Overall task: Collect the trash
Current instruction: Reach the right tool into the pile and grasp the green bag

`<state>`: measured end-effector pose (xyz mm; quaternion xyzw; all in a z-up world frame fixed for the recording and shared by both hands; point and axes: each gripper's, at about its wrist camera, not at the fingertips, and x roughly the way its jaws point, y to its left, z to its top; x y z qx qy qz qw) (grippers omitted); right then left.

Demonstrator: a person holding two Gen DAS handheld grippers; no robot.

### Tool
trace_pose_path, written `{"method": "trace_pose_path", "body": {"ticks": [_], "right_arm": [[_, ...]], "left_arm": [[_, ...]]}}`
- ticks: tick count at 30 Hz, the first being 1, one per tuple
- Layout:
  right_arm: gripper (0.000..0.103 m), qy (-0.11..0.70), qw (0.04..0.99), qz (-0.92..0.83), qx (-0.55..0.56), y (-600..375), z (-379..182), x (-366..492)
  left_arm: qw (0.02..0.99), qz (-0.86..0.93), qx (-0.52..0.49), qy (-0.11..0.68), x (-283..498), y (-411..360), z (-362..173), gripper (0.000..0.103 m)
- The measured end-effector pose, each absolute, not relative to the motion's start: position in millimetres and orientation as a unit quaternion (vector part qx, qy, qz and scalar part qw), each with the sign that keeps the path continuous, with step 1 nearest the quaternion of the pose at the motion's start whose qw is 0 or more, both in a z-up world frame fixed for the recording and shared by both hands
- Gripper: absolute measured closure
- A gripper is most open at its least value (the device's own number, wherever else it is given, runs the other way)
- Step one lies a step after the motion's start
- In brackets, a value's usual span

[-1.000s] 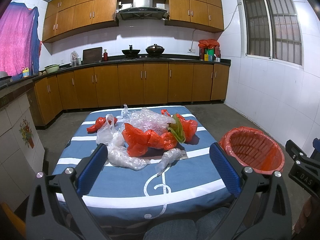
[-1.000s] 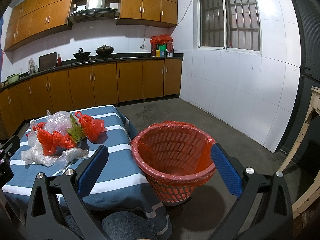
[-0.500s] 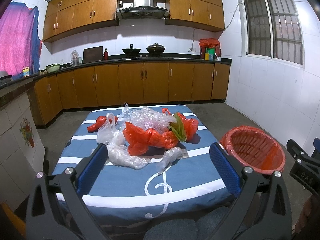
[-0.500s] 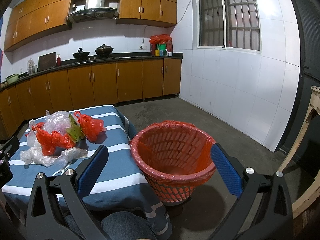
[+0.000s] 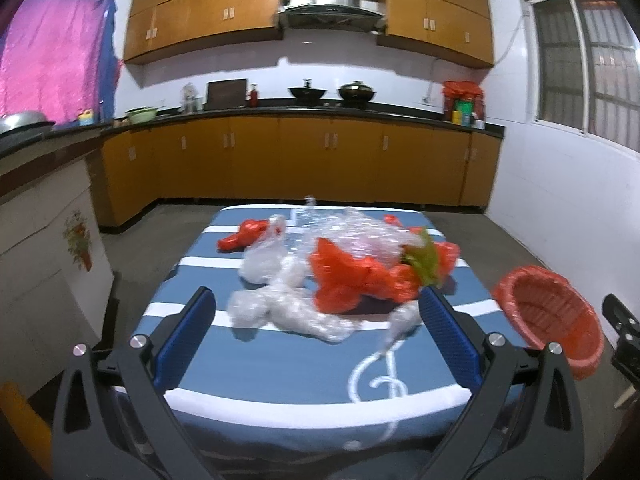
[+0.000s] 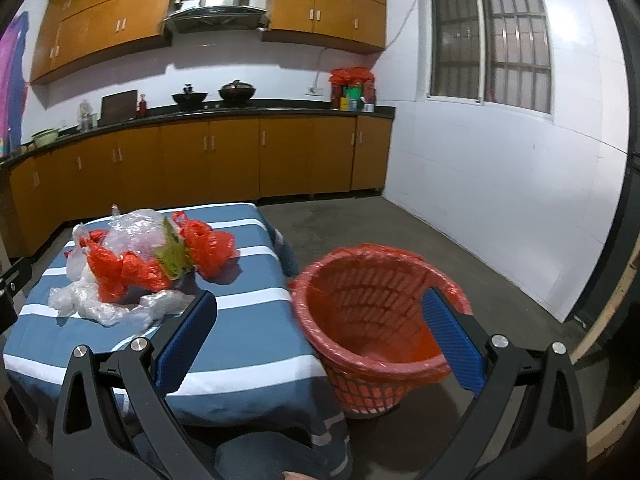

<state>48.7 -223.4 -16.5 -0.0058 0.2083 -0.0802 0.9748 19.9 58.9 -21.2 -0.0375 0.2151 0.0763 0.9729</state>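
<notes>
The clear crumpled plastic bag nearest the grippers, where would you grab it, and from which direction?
I'd pinch the clear plastic bag at its bunched, raised middle, coming down from above and from the near edge of the table. It lies flat and limp, so only a puckered fold gives the fingers something to close on. The left gripper faces it, open.

Crinkled glossy plastic bags point(image 5: 352, 276) lie on matt striped cloth point(image 5: 280, 360).

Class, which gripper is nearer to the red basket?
Right. The right gripper hangs just before the red basket; the left gripper faces the table's bags, basket off to its right.
</notes>
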Motion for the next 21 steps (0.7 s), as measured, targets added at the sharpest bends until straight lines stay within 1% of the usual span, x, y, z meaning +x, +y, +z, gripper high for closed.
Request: {"method": "trace_pose_path", "body": {"ticks": [5, 12, 15, 16, 17, 18, 20, 21], "right_arm": [[0.002, 0.211, 0.976, -0.047, -0.013, -207.3, -15.4, 66.0], [0.003, 0.215, 0.976, -0.014, -0.021, -186.9, -16.1, 102.6], [0.009, 0.224, 0.974, 0.003, -0.015, -178.4, -18.4, 120.0], [0.013, 0.228, 0.974, 0.008, -0.013, -176.1, -19.6, 124.9], [0.019, 0.234, 0.972, 0.018, -0.011, -172.4, -21.2, 132.9], [0.022, 0.240, 0.970, 0.028, -0.008, -168.6, -23.2, 141.2], [0.032, 0.253, 0.967, 0.043, -0.005, -160.7, -26.7, 154.9], [0.034, 0.259, 0.965, 0.052, -0.004, -156.2, -28.8, 162.5]], "left_arm": [[0.967, 0.107, -0.057, 0.225, 29.7, 93.3, -25.6, 0.004], [0.961, 0.130, -0.067, 0.233, 44.1, 116.8, -29.9, 0.004], [0.960, 0.131, -0.067, 0.237, 52.4, 122.2, -34.1, 0.004], [0.960, 0.131, -0.067, 0.238, 55.2, 122.2, -35.9, 0.004], [0.959, 0.131, -0.068, 0.240, 58.1, 123.3, -37.4, 0.004], [0.959, 0.130, -0.069, 0.243, 60.8, 125.8, -38.5, 0.004], [0.958, 0.131, -0.071, 0.247, 68.1, 127.7, -42.5, 0.004], [0.957, 0.131, -0.073, 0.248, 70.8, 130.3, -43.5, 0.004]]}}
